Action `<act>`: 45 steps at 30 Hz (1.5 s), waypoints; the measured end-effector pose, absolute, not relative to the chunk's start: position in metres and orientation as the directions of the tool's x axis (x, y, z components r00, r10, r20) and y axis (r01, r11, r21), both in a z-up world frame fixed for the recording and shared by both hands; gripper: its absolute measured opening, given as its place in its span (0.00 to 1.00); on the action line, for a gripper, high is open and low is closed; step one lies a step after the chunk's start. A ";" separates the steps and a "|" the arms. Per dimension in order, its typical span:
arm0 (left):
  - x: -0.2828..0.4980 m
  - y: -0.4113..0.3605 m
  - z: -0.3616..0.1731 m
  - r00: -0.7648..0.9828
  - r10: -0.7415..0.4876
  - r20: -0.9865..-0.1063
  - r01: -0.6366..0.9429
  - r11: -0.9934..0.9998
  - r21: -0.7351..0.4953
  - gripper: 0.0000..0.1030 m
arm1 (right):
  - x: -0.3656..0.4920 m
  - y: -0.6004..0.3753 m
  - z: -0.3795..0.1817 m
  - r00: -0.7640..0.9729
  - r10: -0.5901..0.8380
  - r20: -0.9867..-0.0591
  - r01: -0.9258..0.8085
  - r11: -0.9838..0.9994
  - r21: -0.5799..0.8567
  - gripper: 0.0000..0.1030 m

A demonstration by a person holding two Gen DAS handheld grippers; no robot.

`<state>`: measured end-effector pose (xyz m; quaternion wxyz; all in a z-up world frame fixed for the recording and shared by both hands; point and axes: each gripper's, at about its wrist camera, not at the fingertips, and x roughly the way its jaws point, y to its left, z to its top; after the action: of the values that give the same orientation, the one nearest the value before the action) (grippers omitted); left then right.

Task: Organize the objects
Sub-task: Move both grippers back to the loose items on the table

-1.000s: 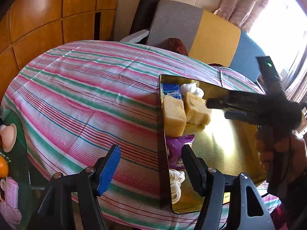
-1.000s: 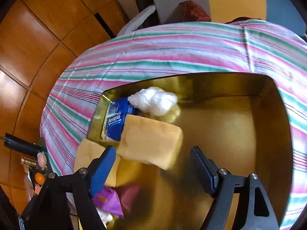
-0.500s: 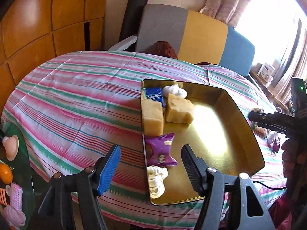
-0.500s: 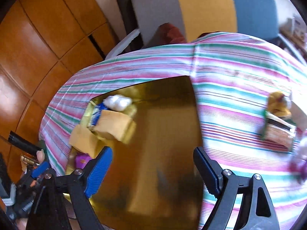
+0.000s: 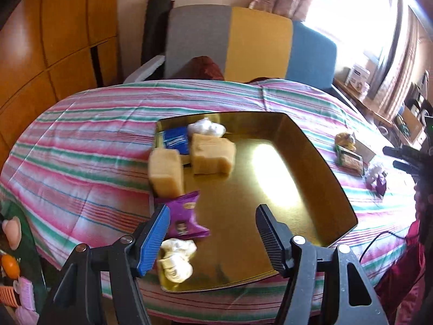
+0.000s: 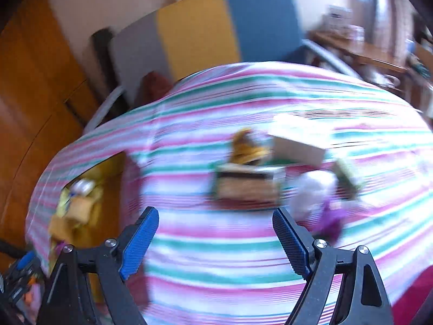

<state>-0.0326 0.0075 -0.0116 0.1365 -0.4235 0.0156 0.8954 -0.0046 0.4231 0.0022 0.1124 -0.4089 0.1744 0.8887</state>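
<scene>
Grippers both gape empty: left gripper [image 5: 212, 233] above shiny gold metal tray [image 5: 319, 162], right gripper [image 6: 215, 239], jaws just widened, over striped tablecloth [image 6: 216, 246], blurred brown packet [image 6: 247, 185] at twelve o'clock.

Left wrist cam looks steeply down over the gold tray [image 5: 311, 146] from its near edge. Right one's blurry, angled down at the striped tablecloth [image 6: 216, 257] beside it; both catch the tray.

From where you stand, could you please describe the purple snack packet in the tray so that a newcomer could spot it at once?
Start at the gold tray on the striped tablecloth. Along its left edge, the purple snack packet lies between a yellow sponge block and a bundle of white cloth. It is the only purple, crinkled wrapper inside the tray.
</scene>
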 end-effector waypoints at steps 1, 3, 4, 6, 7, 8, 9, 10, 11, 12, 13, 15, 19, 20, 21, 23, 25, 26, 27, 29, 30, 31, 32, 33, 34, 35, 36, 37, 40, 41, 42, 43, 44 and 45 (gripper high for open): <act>-0.033 0.013 -0.011 -0.602 0.238 -0.762 -0.270 -0.959 -0.086 0.64 | 0.000 0.438 0.002 -0.642 0.095 -0.760 -0.380 -0.902 0.208 0.84; -0.033 0.025 -0.009 -0.593 0.252 -0.765 -0.297 -0.951 -0.083 0.64 | 0.008 0.465 -0.001 -0.641 0.161 -0.751 -0.446 -0.874 0.193 0.84; -0.034 0.033 -0.008 -0.584 0.263 -0.768 -0.315 -0.945 -0.084 0.64 | 0.012 0.477 -0.004 -0.640 0.184 -0.746 -0.474 -0.858 0.195 0.84; -0.035 0.048 -0.007 -0.569 0.278 -0.774 -0.342 -0.936 -0.085 0.64 | 0.023 0.501 -0.013 -0.639 0.212 -0.740 -0.536 -0.812 0.230 0.84; -0.036 0.057 -0.006 -0.559 0.288 -0.778 -0.360 -0.929 -0.085 0.64 | 0.028 0.512 -0.016 -0.635 0.213 -0.743 -0.566 -0.783 0.259 0.84; -0.037 0.067 -0.006 -0.545 0.305 -0.781 -0.382 -0.920 -0.092 0.64 | 0.031 0.522 -0.019 -0.630 0.204 -0.749 -0.589 -0.755 0.289 0.84; -0.038 0.076 -0.006 -0.528 0.320 -0.786 -0.402 -0.910 -0.101 0.64 | 0.034 0.530 -0.021 -0.638 0.191 -0.746 -0.603 -0.727 0.330 0.84; -0.038 0.086 -0.006 -0.516 0.330 -0.790 -0.419 -0.902 -0.103 0.64 | 0.037 0.536 -0.021 -0.650 0.189 -0.736 -0.610 -0.707 0.357 0.84; -0.038 0.094 -0.006 -0.511 0.334 -0.792 -0.431 -0.897 -0.099 0.64 | 0.040 0.538 -0.020 -0.654 0.194 -0.731 -0.616 -0.697 0.367 0.84; -0.038 0.107 -0.005 -0.504 0.341 -0.794 -0.455 -0.886 -0.091 0.64 | 0.042 0.540 -0.020 -0.657 0.195 -0.728 -0.620 -0.690 0.375 0.84; -0.037 0.118 -0.004 -0.495 0.351 -0.795 -0.476 -0.875 -0.091 0.64 | 0.043 0.542 -0.020 -0.661 0.188 -0.727 -0.620 -0.682 0.387 0.84; -0.038 0.138 -0.002 -0.477 0.372 -0.796 -0.509 -0.855 -0.095 0.64 | 0.045 0.544 -0.023 -0.669 0.159 -0.726 -0.617 -0.663 0.424 0.84; -0.042 0.183 0.000 -0.433 0.410 -0.803 -0.580 -0.809 -0.100 0.64 | 0.045 0.547 -0.030 -0.669 0.122 -0.733 -0.619 -0.638 0.459 0.84; -0.043 0.193 0.000 -0.426 0.412 -0.806 -0.595 -0.798 -0.093 0.64 | 0.045 0.547 -0.031 -0.672 0.109 -0.733 -0.616 -0.631 0.471 0.84; -0.044 0.206 -0.002 -0.416 0.406 -0.814 -0.620 -0.781 -0.072 0.64 | 0.045 0.547 -0.033 -0.674 0.098 -0.733 -0.614 -0.627 0.480 0.84; -0.045 0.231 -0.006 -0.412 0.395 -0.821 -0.655 -0.755 -0.035 0.64 | 0.046 0.548 -0.035 -0.678 0.084 -0.730 -0.611 -0.618 0.495 0.84; -0.050 0.255 -0.011 -0.387 0.381 -0.839 -0.700 -0.715 -0.002 0.64 | 0.046 0.549 -0.035 -0.683 0.076 -0.726 -0.605 -0.615 0.505 0.85; -0.051 0.266 -0.013 -0.388 0.374 -0.842 -0.725 -0.688 0.028 0.64 | 0.047 0.548 -0.036 -0.685 0.072 -0.725 -0.604 -0.614 0.509 0.85; -0.052 0.277 -0.015 -0.397 0.370 -0.840 -0.751 -0.657 0.066 0.64 | 0.047 0.549 -0.035 -0.687 0.068 -0.723 -0.601 -0.612 0.514 0.86; -0.059 0.303 -0.023 -0.389 0.339 -0.857 -0.798 -0.588 0.129 0.64 | 0.047 0.550 -0.036 -0.692 0.057 -0.719 -0.593 -0.612 0.523 0.86; -0.062 0.314 -0.025 -0.379 0.337 -0.862 -0.814 -0.564 0.138 0.64 | 0.046 0.550 -0.036 -0.694 0.051 -0.718 -0.590 -0.612 0.527 0.86; -0.067 0.322 -0.029 -0.365 0.334 -0.869 -0.834 -0.532 0.146 0.66 | 0.046 0.550 -0.036 -0.695 0.045 -0.717 -0.587 -0.611 0.530 0.86; -0.069 0.330 -0.034 -0.357 0.321 -0.877 -0.850 -0.502 0.163 0.66 | 0.046 0.550 -0.037 -0.697 0.039 -0.716 -0.584 -0.611 0.535 0.86; -0.073 0.341 -0.039 -0.365 0.305 -0.880 -0.861 -0.470 0.194 0.66 | 0.046 0.551 -0.037 -0.698 0.033 -0.715 -0.581 -0.609 0.540 0.86; -0.075 0.350 -0.044 -0.371 0.299 -0.879 -0.869 -0.445 0.216 0.68 | 0.046 0.551 -0.038 -0.700 0.028 -0.714 -0.580 -0.606 0.544 0.86; -0.077 0.357 -0.048 -0.369 0.291 -0.883 -0.880 -0.415 0.232 0.69 | 0.046 0.552 -0.039 -0.701 0.022 -0.713 -0.579 -0.602 0.550 0.87; -0.080 0.364 -0.053 -0.370 0.280 -0.886 -0.887 -0.392 0.246 0.70 | 0.046 0.553 -0.040 -0.702 0.015 -0.712 -0.577 -0.596 0.558 0.87; -0.084 0.372 -0.058 -0.373 0.269 -0.888 -0.891 -0.372 0.262 0.70 | 0.047 0.554 -0.041 -0.704 0.007 -0.710 -0.576 -0.591 0.565 0.87; -0.091 0.390 -0.068 -0.383 0.255 -0.888 -0.902 -0.310 0.300 0.71 | 0.046 0.555 -0.043 -0.707 -0.011 -0.708 -0.572 -0.580 0.580 0.87; -0.093 0.395 -0.070 -0.386 0.252 -0.887 -0.904 -0.296 0.309 0.71 | 0.046 0.555 -0.044 -0.707 -0.018 -0.707 -0.570 -0.577 0.585 0.87; -0.095 0.399 -0.073 -0.384 0.248 -0.889 -0.907 -0.281 0.313 0.71 | 0.045 0.555 -0.044 -0.708 -0.024 -0.706 -0.568 -0.575 0.589 0.87; -0.099 0.404 -0.076 -0.382 0.245 -0.891 -0.910 -0.271 0.315 0.71 | 0.044 0.555 -0.045 -0.708 -0.031 -0.706 -0.565 -0.574 0.592 0.87; -0.101 0.408 -0.079 -0.377 0.245 -0.893 -0.913 -0.262 0.313 0.71 | 0.044 0.555 -0.046 -0.707 -0.037 -0.706 -0.563 -0.574 0.594 0.88; -0.103 0.412 -0.082 -0.367 0.247 -0.897 -0.918 -0.249 0.307 0.71 | 0.043 0.555 -0.047 -0.707 -0.043 -0.705 -0.560 -0.574 0.597 0.88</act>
<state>-0.1033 0.4123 -0.0817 0.4189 -0.3757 0.4471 0.6954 0.0427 0.5549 -0.0469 0.1584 -0.3482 0.4337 0.8159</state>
